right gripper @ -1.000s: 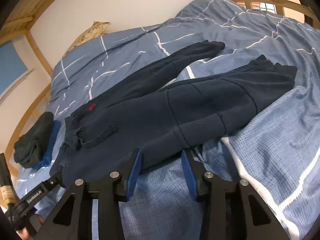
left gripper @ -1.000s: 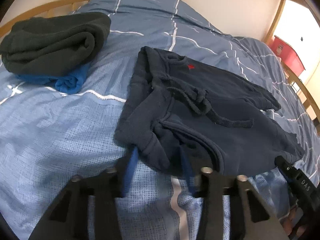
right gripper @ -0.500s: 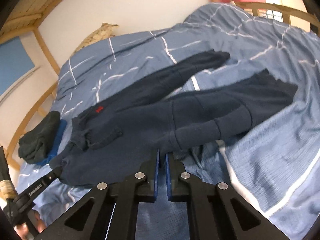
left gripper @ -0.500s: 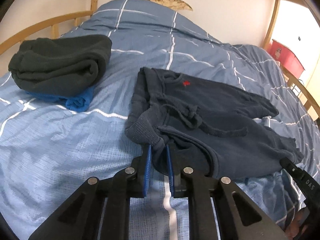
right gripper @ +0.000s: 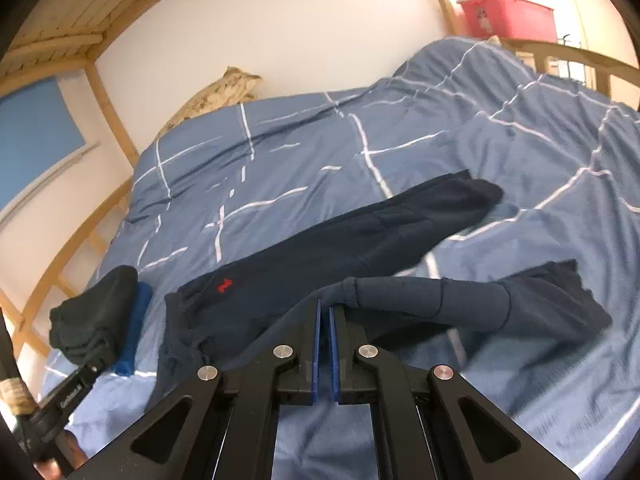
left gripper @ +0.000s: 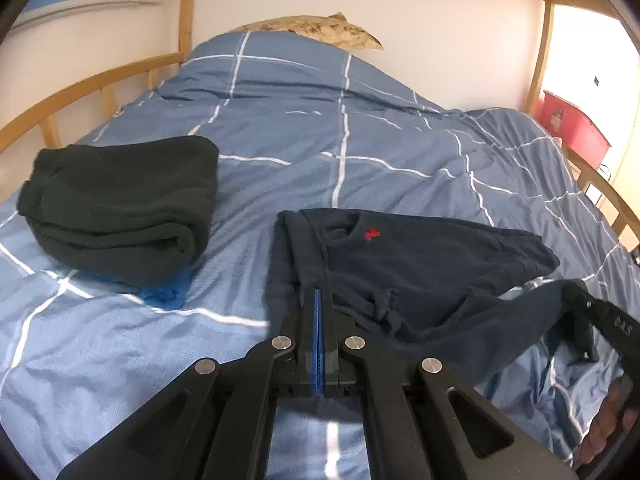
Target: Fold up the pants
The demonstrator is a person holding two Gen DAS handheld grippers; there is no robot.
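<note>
- My left gripper (left gripper: 318, 300) is pinched on the waistband edge of the pants (left gripper: 420, 256); my right gripper (right gripper: 325, 312) pinches the near leg's side seam.
- The pants lie on the blue duvet (left gripper: 340, 132), far leg stretched toward 2 o'clock in the right view.
- I lift both edges evenly and carry the near leg over toward 12 o'clock, onto the far leg.
- I stay clear of the folded stack (left gripper: 120, 204) at 9 o'clock.

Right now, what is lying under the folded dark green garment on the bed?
Under the folded dark green garment a bright blue cloth sticks out at the near edge, resting on the blue checked duvet. Most of it is covered, so what garment it is cannot be told.
</note>
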